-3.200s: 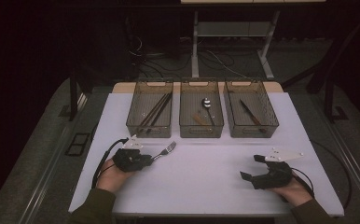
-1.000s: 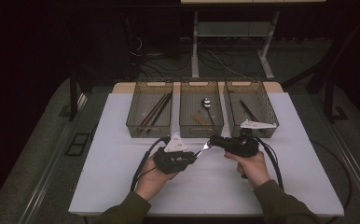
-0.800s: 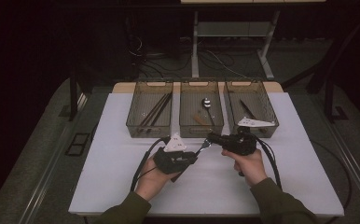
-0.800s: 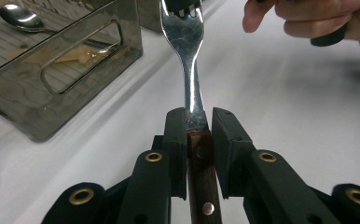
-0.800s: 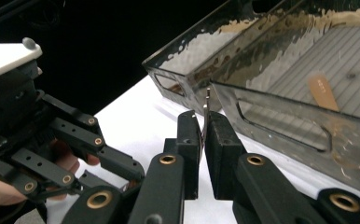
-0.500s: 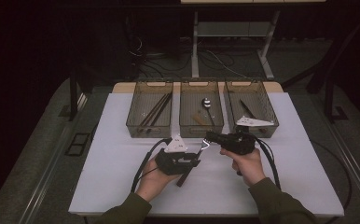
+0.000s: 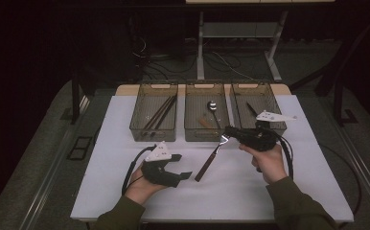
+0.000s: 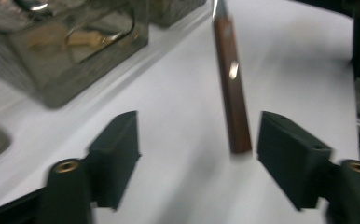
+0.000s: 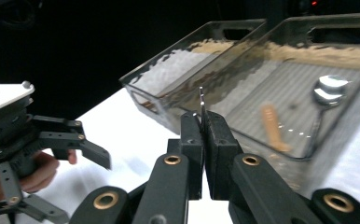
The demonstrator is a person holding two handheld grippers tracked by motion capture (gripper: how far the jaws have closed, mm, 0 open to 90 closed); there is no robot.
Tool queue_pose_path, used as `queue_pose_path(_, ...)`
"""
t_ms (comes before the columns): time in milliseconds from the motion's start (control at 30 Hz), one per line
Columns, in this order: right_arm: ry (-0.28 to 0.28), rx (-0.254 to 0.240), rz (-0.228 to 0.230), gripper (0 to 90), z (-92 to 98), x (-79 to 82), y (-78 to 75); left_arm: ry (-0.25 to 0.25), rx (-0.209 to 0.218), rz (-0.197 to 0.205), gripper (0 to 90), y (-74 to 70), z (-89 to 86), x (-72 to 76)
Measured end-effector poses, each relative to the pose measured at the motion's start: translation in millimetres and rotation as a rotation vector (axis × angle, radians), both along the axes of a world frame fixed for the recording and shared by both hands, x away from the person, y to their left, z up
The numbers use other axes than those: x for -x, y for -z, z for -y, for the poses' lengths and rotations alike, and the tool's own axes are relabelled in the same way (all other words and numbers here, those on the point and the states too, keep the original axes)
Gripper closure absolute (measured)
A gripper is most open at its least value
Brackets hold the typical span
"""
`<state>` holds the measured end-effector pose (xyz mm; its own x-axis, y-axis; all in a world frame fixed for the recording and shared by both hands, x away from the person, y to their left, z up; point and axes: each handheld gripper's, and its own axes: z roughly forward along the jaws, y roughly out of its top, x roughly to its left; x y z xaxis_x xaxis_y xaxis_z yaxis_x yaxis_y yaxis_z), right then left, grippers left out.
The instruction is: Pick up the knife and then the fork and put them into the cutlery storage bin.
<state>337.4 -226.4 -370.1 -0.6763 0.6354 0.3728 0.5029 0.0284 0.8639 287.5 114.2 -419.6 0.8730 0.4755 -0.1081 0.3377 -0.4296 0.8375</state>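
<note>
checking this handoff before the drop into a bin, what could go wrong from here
1. The right tool pinches the fork only at its thin metal tip, so the long wooden handle could swing or slip out.
2. The left tool, jaws just opened, sits beside the handle; a bump could knock it.
3. The fork could clip the middle bin's rim.

The left gripper (image 7: 180,168) rests low near the table's front in the left hand (image 7: 142,188), its jaws just opened wide and pressing on nothing; the right gripper (image 7: 225,136), raised in the right hand (image 7: 268,162), points leftward with jaws clamped together; both sleeved forearms enter from below.
</note>
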Motion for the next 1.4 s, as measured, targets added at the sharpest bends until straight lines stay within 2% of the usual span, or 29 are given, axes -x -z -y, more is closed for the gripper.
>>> queue_pose_path(200,0.041,0.036,0.009,86.3,20.1,-4.5,-6.3,-0.053,0.002,-0.002,13.6,7.0,-19.0,3.7)
queue_pose_path(300,0.058,0.063,0.012,86.3,30.0,-7.5,-9.7,-0.053,-0.008,-0.003,7.4,11.6,-29.1,4.6)
queue_pose_path(400,0.081,0.069,0.018,86.3,40.5,-11.3,-13.4,-0.063,-0.016,-0.011,0.0,16.4,-35.2,6.7)
queue_pose_path(567,0.11,0.08,0.019,86.3,56.4,-17.2,-21.5,-0.063,-0.039,-0.004,0.0,20.3,-42.1,9.7)
queue_pose_path(700,0.131,0.085,0.028,86.3,71.0,-24.0,-30.3,-0.079,-0.025,-0.006,0.0,19.0,-45.4,9.6)
queue_pose_path(900,0.17,0.09,0.042,86.3,89.1,-33.4,-48.1,-0.081,-0.039,-0.006,0.0,19.0,-45.2,8.8)
queue_pose_path(1167,0.19,0.124,0.071,86.3,104.1,-44.2,-74.1,-0.076,-0.049,0.011,0.7,16.8,-45.1,10.2)
queue_pose_path(1400,0.234,0.152,0.087,86.3,118.3,-56.3,-90.2,-0.079,-0.053,0.013,1.0,15.9,-44.3,11.7)
